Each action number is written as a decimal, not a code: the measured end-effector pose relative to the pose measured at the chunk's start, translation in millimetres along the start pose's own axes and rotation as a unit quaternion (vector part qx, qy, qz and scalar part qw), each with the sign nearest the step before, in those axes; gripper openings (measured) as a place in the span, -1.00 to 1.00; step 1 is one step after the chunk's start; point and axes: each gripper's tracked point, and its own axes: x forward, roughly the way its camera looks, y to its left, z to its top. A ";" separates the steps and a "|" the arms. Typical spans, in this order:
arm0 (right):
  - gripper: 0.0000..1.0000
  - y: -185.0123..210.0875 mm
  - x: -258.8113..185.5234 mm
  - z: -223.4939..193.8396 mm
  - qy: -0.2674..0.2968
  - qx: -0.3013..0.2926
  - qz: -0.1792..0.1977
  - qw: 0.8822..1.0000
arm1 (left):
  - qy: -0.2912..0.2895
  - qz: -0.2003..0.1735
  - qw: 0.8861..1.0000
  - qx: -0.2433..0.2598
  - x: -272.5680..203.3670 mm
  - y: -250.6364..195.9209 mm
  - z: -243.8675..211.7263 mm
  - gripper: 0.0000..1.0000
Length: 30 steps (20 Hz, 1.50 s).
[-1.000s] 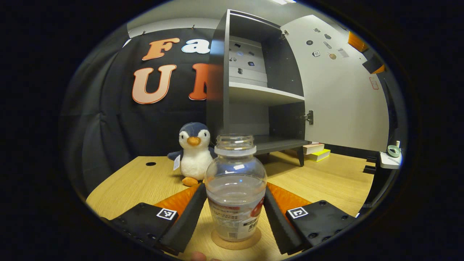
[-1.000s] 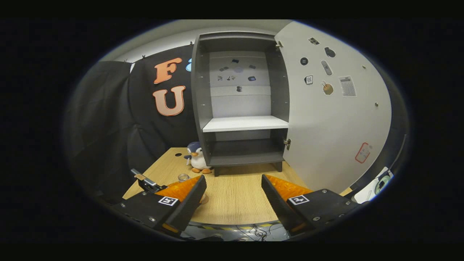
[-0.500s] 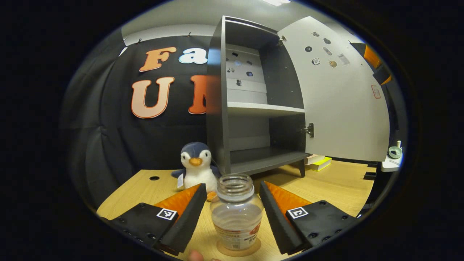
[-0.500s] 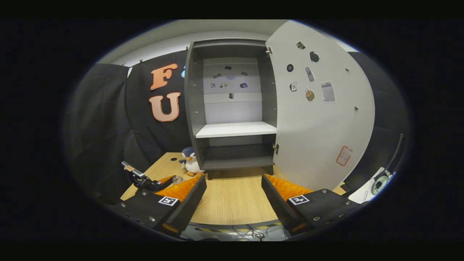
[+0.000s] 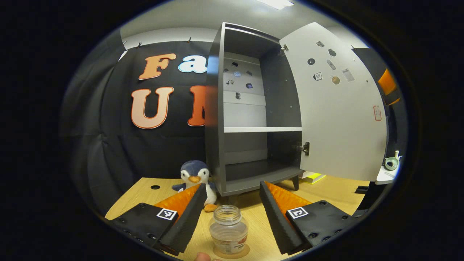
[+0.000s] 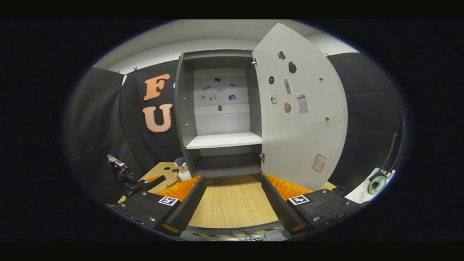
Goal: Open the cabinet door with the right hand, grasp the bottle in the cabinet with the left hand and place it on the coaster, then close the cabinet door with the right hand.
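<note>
a wooden table (image 5: 337, 188) stands before black cloth. on it the grey cabinet (image 5: 217, 119) is open, its door (image 5: 337, 112) swung wide to the right; both its white shelf (image 6: 224, 140) and the dark bottom compartment hold nothing. a plush penguin (image 5: 194, 177) sits just beside the cabinet's left foot. nearer, the capless clear bottle (image 5: 228, 232), a little liquid inside, stands upright on the round coaster (image 5: 244, 251). the left gripper (image 5: 229, 206) is released, fingers spread apart from the bottle. the right gripper (image 6: 233, 197) is spread too, grasping nothing.
</note>
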 end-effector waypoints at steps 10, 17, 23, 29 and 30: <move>0.89 -54.3 -35.5 21.3 -0.036 0.007 -0.041 0.998 | 0.011 0.007 0.999 -0.044 -2.4 -16.5 48.9 0.90; 0.89 -108.4 -57.8 43.2 -0.061 0.009 -0.081 0.995 | -0.004 0.006 0.999 -0.037 -3.3 -27.7 100.4 0.90; 0.89 -168.9 -69.8 66.3 -0.079 -0.001 -0.128 0.989 | -0.011 -0.008 0.998 -0.058 -0.6 -48.3 134.1 0.90; 0.89 -220.7 -52.6 98.9 -0.102 0.010 -0.144 0.984 | -0.005 0.011 0.999 -0.036 2.4 -49.2 145.4 0.89; 0.89 -222.5 -46.5 105.4 -0.108 0.015 -0.134 0.985 | -0.011 0.017 0.999 -0.028 0.8 -47.2 150.7 0.89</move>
